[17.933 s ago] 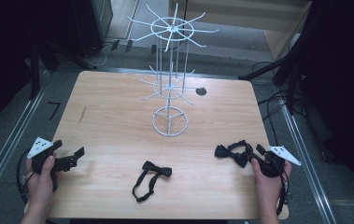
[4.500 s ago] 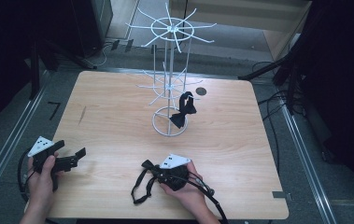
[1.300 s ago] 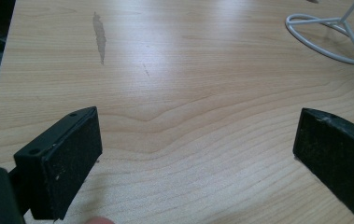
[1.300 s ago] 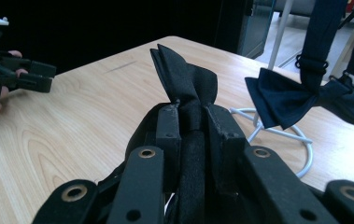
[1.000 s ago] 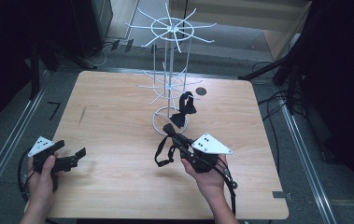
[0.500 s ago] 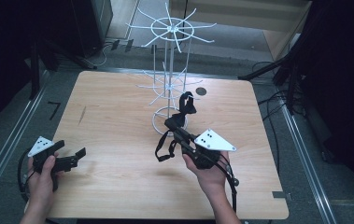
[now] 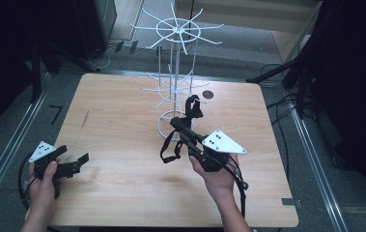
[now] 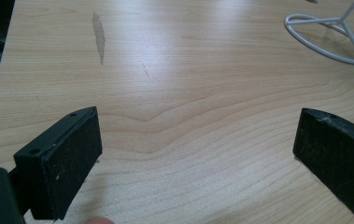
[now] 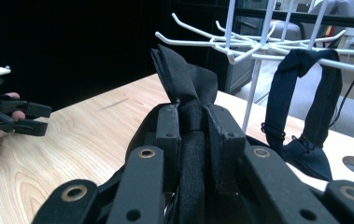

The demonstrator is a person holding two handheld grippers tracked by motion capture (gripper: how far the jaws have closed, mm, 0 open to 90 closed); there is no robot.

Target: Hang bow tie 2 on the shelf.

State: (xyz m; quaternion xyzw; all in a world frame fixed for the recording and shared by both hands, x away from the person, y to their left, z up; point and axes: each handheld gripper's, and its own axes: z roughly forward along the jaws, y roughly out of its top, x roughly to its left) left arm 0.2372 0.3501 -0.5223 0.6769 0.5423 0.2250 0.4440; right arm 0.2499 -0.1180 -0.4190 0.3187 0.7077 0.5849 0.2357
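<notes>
A white wire display rack [image 7: 175, 87] stands at the middle back of the wooden table [image 7: 113, 111]. One black bow tie [image 7: 192, 107] hangs by its strap from a lower arm of the rack. My right gripper [image 7: 176, 123] is shut on a second black bow tie [image 7: 171, 147], held just in front of the rack base with its strap dangling. In the right gripper view that bow tie [image 9: 184, 84] is pinched between the jaws, and the hung bow tie [image 9: 305, 102] is to the right. My left gripper [image 7: 74, 155] rests open at the front left, with nothing between its jaws [image 8: 198, 144].
The rack's round base [image 8: 329, 37] sits on the table at the far right of the left gripper view. A small dark hole [image 7: 207, 94] lies in the tabletop behind the rack. Cables and dark stands surround the table on the floor.
My right gripper has edged a little up and towards the rack with the bow tie still in it. The left gripper has stayed put.
</notes>
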